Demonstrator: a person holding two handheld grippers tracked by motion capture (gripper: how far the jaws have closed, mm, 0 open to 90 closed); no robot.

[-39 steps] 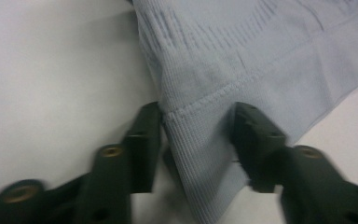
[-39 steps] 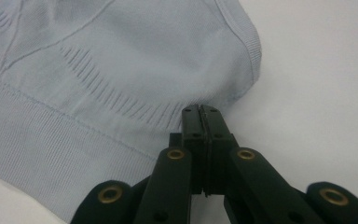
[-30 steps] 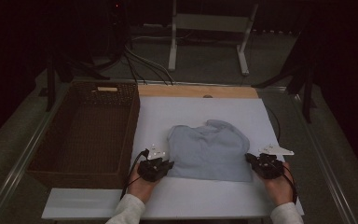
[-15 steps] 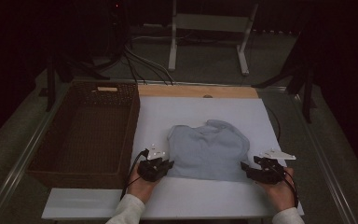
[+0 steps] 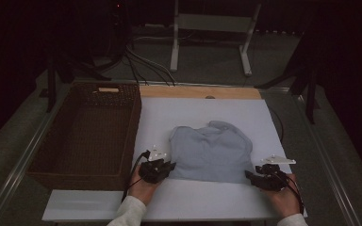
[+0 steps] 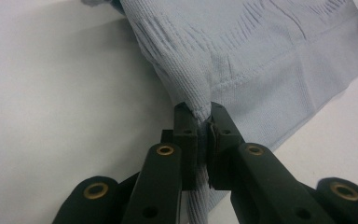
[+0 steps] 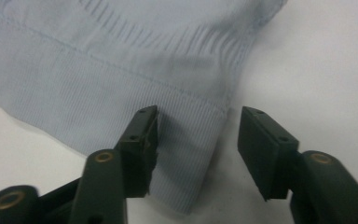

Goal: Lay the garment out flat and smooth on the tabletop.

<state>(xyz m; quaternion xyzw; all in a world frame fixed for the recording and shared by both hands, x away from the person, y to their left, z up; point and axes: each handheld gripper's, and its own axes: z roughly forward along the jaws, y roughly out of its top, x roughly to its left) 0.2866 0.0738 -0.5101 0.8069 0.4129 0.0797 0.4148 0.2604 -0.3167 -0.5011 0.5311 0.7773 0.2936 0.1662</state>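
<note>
Pale grey-blue ribbed knit garment (image 5: pixel 211 151) lies flat on the white table board (image 5: pixel 283 122), hem edge toward the person.

Left gripper (image 6: pixel 204 120): jaws clamped on a pinch of the garment's hem corner; fabric puckers up between the pads.

Right gripper (image 7: pixel 196 135): jaws apart, just been closing a little after a wider opening. The other hem corner lies between them; the left-hand pad in that view sits on the fabric, the other stands clear on bare board. No grip.

Dark brown woven rectangular basket (image 5: pixel 89 134) sits just left of the board. Beyond the table: dim room, white metal stand (image 5: pixel 212 35), black cables (image 5: pixel 139 63) on the floor.
</note>
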